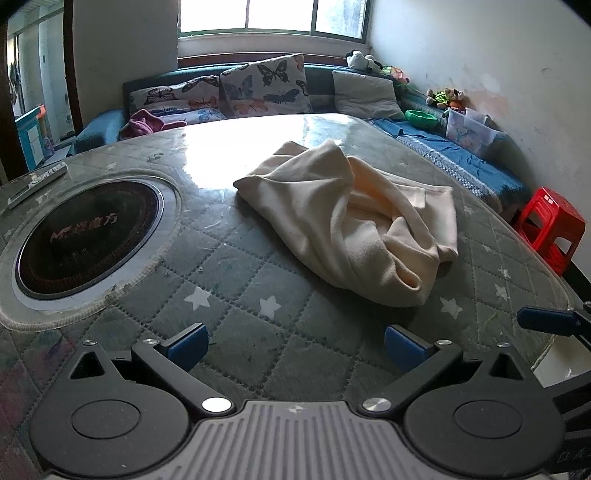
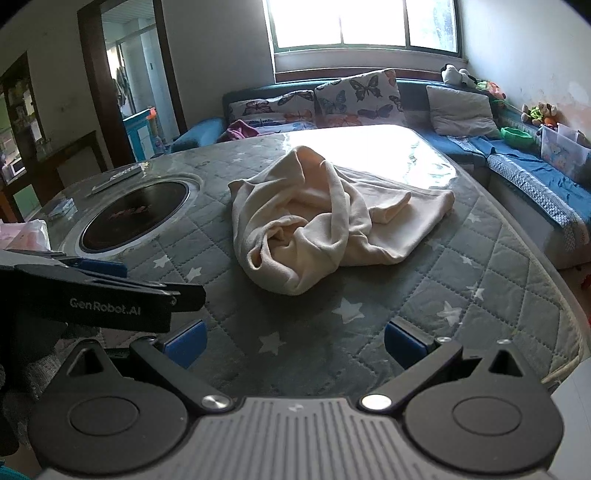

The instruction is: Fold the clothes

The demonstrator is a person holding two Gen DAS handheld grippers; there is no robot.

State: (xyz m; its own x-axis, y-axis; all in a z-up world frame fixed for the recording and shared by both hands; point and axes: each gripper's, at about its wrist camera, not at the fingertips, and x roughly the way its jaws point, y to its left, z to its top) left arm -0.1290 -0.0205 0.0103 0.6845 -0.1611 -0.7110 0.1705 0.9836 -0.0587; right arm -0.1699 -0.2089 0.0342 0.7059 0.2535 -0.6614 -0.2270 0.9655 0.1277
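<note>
The blue fingers (image 1: 188, 345) of the left gripper (image 1: 295, 345) are spread wide apart and nothing is held between them; only the quilted grey cover with white stars is seen in the gap. The fingers (image 2: 402, 343) of the right gripper (image 2: 293, 343) are spread apart in the same way and are also empty. Both grippers are held low over the near edge of the surface (image 1: 229, 266), side by side: in the right wrist view the black body of the left gripper, marked "GenRobot.AI", is seen at the left, and in the left wrist view one blue finger of the right gripper is seen at the right edge.

Ahead of both grippers, well apart from the fingers, a cream garment (image 1: 354, 218) is lying crumpled on the surface. It is not folded; it is bunched in thick wrinkles, with one part raised in a small peak at the far side. No gripper is touching it.

To the left of the garment, a round black hotplate (image 1: 88, 232) with a light ring around it is set into the surface. A flat grey remote control (image 1: 37, 182) is lying beyond it, near the far left edge.

Behind the surface, a blue sofa (image 2: 535, 173) with butterfly cushions (image 2: 354, 98) is placed under a bright window (image 2: 365, 22). A red plastic stool (image 1: 550, 225) is standing on the floor at the right.
</note>
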